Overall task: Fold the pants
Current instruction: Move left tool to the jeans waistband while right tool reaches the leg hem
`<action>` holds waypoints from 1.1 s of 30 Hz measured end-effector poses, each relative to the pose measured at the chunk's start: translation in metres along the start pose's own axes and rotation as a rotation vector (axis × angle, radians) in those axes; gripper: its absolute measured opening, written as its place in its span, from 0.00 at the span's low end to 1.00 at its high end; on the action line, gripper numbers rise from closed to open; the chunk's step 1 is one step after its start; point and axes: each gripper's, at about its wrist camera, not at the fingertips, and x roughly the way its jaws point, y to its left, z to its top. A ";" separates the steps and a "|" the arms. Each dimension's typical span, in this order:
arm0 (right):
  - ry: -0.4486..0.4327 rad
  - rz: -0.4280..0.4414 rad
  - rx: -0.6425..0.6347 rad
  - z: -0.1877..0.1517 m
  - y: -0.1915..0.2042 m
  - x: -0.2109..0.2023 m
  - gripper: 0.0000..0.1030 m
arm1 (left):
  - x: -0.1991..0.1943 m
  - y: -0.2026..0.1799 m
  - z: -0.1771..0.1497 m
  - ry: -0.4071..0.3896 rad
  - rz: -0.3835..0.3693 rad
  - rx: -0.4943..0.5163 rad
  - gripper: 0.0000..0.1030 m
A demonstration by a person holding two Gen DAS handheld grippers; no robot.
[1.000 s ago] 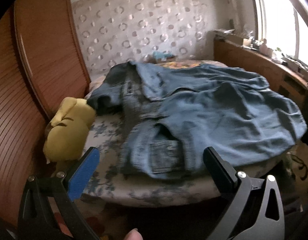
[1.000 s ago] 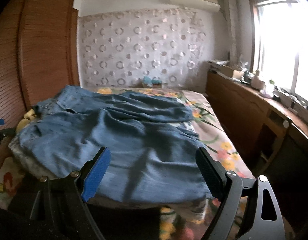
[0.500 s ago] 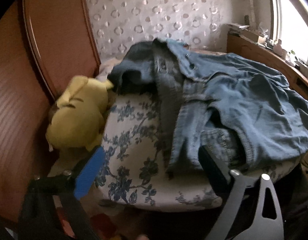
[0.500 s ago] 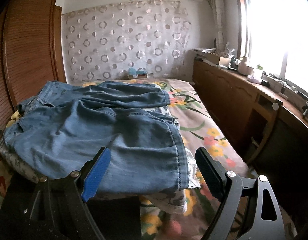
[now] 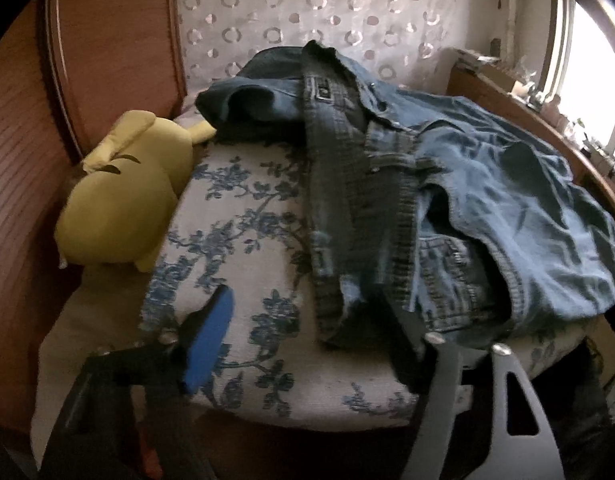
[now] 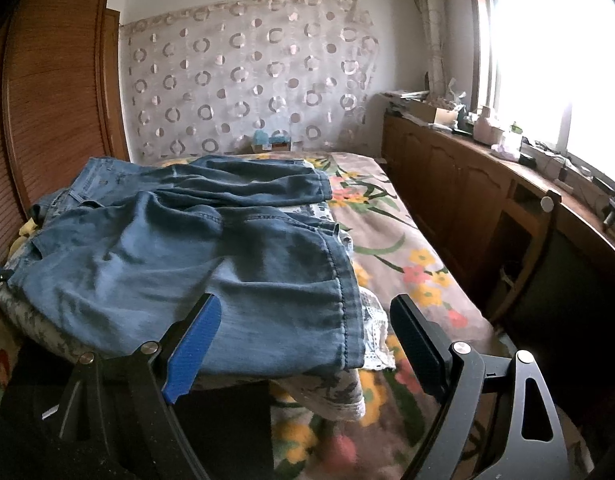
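Pants [image 5: 447, 184], blue denim, lay spread on a blue-flowered white cushion [image 5: 243, 240] at the near end of the bed [image 6: 391, 224]. Waistband [image 5: 331, 184] ran toward the left wrist camera, open and rumpled, with a back pocket [image 5: 455, 276] showing under a turned-over flap. In the right wrist view the legs lay side by side across the cushion, the near hem [image 6: 343, 300] at the cushion's right edge, over a bit of white lace.

Left gripper [image 5: 303, 332] hung low over the near corner of the waistband. Its jaws had just been closing and stood at a middling gap. The blue-padded finger [image 5: 207, 344] sat over bare cushion; the black finger [image 5: 403, 336] sat at the waistband corner. Denim edge lay between them, but the pads were not pressing on it; whether the black one touched the cloth could not be told.

Right gripper [image 6: 303, 340] hovered at the hem end, jaws wide, nothing between the pads. Blue finger [image 6: 191, 352] in front of the near leg, black finger [image 6: 419, 348] past the hem, over the floral bedspread.

Yellow plush toy [image 5: 119, 200] lay beside the cushion, against a wooden wardrobe [image 5: 87, 64]. Curtain with ring pattern [image 6: 247, 80] hung at the far end. Wooden counter [image 6: 487, 184] ran under the bright window [image 6: 547, 48].
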 end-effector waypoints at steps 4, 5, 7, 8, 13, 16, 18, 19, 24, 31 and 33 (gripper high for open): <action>0.002 -0.003 0.004 0.000 -0.004 0.002 0.85 | -0.010 -0.003 -0.004 -0.037 -0.021 -0.007 0.60; 0.003 -0.003 0.006 0.000 -0.005 0.002 0.85 | -0.012 -0.004 -0.004 -0.044 -0.036 -0.011 0.60; 0.006 -0.004 0.009 -0.001 -0.007 0.004 0.85 | -0.013 -0.006 -0.005 -0.040 -0.062 -0.011 0.60; 0.009 -0.005 0.011 -0.002 -0.008 0.004 0.85 | -0.011 -0.007 -0.006 -0.034 -0.071 -0.010 0.60; 0.020 -0.010 0.010 -0.003 -0.007 0.007 0.85 | -0.005 -0.020 -0.009 -0.025 -0.054 0.025 0.58; 0.025 -0.013 0.008 -0.002 -0.009 0.008 0.85 | -0.006 -0.023 -0.009 -0.031 -0.067 0.026 0.45; 0.026 -0.017 0.004 -0.002 -0.010 0.007 0.85 | -0.007 -0.023 -0.009 -0.033 -0.069 0.025 0.40; 0.027 -0.019 0.005 -0.002 -0.012 0.007 0.85 | -0.009 -0.023 -0.010 -0.037 -0.074 0.027 0.37; 0.034 -0.017 0.017 -0.001 -0.018 0.007 0.85 | -0.018 -0.028 -0.009 -0.073 -0.057 0.053 0.28; 0.084 0.061 0.044 -0.004 -0.025 0.016 0.78 | -0.033 -0.030 0.005 -0.115 -0.055 0.066 0.27; 0.100 0.083 0.047 -0.006 -0.027 0.019 0.76 | -0.033 -0.030 0.006 -0.112 -0.053 0.071 0.27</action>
